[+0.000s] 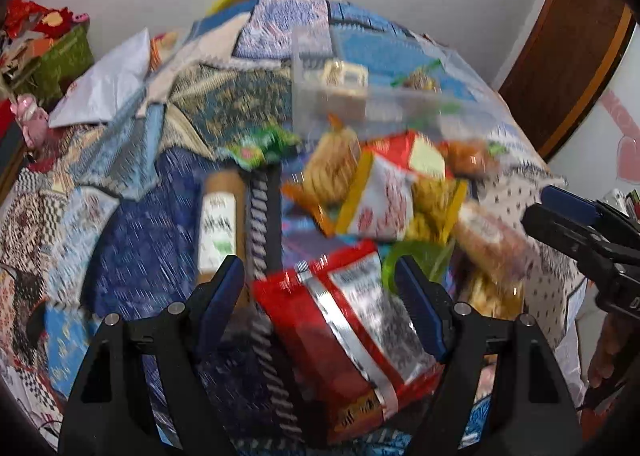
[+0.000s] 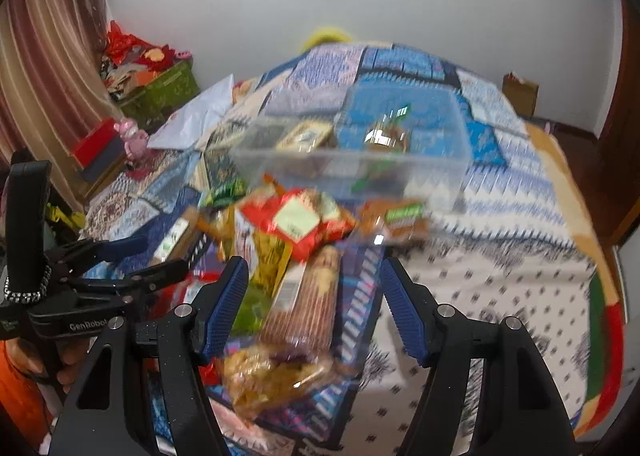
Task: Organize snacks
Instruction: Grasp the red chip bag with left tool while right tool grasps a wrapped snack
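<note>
A heap of snack packets lies on a patchwork bedspread (image 1: 132, 240). In the left wrist view, my left gripper (image 1: 320, 284) hangs open over a red and silver packet (image 1: 344, 320), its pads (image 1: 224, 288) standing apart from it. A brown biscuit tube (image 1: 222, 216) lies just left of it. In the right wrist view, my right gripper (image 2: 314, 296) is open above a long brown biscuit pack (image 2: 308, 296), with a clear bag of yellow snacks (image 2: 272, 372) below it. Behind the heap stands a clear plastic box (image 2: 448, 160) holding a few snacks. Both views are motion-blurred.
My left gripper (image 2: 164, 254) and the hand holding it show at the left of the right wrist view. A green box (image 2: 168, 92) of papers and a red box (image 2: 100, 142) stand by the curtain. A white bag (image 2: 196, 118) lies on the bed.
</note>
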### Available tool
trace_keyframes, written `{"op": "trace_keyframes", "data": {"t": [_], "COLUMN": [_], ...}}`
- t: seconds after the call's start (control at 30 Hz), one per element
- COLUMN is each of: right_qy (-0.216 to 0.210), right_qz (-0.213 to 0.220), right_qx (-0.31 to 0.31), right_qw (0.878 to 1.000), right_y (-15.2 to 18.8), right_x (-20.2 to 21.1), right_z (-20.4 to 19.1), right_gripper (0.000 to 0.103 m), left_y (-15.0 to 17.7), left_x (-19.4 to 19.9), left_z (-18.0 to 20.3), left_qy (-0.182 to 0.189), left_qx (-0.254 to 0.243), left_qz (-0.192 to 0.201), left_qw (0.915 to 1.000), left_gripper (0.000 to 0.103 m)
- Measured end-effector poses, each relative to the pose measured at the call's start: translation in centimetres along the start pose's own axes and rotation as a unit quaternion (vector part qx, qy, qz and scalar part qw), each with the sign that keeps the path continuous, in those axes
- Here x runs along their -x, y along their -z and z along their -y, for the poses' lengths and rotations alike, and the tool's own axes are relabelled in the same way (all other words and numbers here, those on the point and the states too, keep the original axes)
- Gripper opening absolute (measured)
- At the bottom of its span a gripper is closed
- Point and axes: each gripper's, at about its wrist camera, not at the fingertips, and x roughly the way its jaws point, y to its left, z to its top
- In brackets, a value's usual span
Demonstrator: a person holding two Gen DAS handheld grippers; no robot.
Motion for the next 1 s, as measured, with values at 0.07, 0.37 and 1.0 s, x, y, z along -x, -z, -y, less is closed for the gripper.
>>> {"op": "trace_keyframes", "data": {"t": [0.07,0.37,1.0], "right_qy": [-0.001,-0.010,-0.012], "right_qz": [-0.011,-0.033,-0.030], "right_qx": [0.000,-0.010,-0.009], "right_qw": [1.000,0.999,0.999], "right_y": [0.6,2.1,2.2], "right_x": [-0.6,-2.0,-2.7], "right_z": [-0.1,0.2,0.8], "right_gripper": [0.065,0.065,0.047], "left_y": [0.7,2.4,2.1], "left_x": [-0.4,-1.7,-4.1], "left_z": [0.1,0.3,1.9], "left_qy": [0.006,0.017,0.028], "left_qx": [0.000,0.016,0.001], "left_qz": [-0.011,-0.027,-0.034], "left_qw": [0.9999,0.9994,0.9990], "left_gripper": [0.077,0.081,0.087]}}
